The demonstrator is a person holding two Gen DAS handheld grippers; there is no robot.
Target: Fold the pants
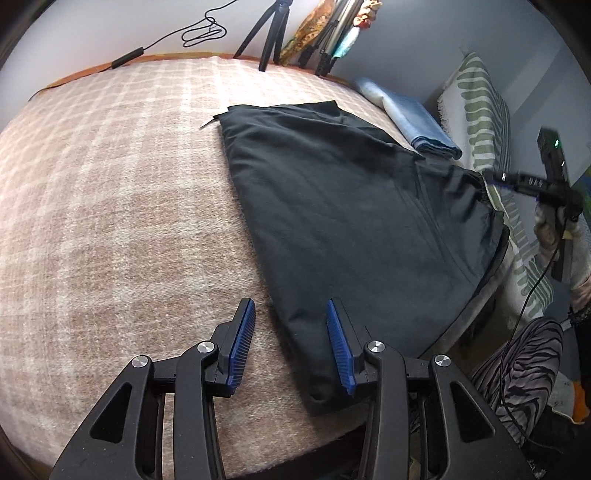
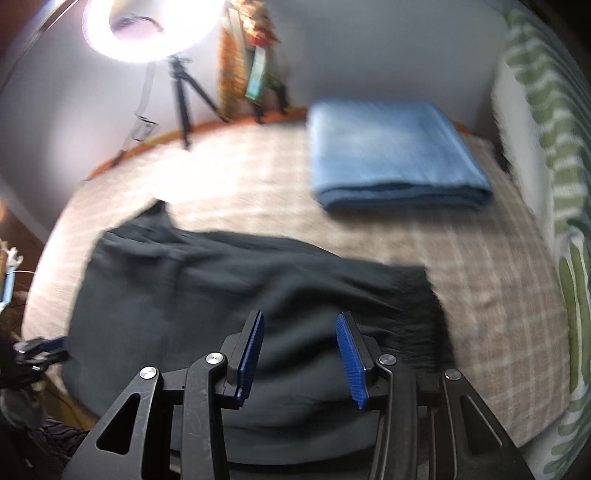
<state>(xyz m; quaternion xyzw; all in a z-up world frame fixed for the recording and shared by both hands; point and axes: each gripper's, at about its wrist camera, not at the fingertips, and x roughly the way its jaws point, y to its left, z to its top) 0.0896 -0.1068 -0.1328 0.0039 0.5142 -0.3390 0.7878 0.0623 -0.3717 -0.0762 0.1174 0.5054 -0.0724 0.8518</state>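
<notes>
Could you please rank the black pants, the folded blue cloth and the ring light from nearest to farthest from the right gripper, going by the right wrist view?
1. Black pants: directly under the open right gripper.
2. Folded blue cloth: farther up the bed, to the right.
3. Ring light: beyond the bed, upper left, by the wall.

We see a bed under a pink-beige checked blanket [image 1: 110,192], its orange edge against a pale grey wall [image 1: 424,40]. A lit ring light [image 2: 151,29] on a black tripod [image 2: 184,99] stands behind it. A green-patterned pillow [image 1: 484,110] leans by a folded blue cloth [image 2: 395,155].
</notes>
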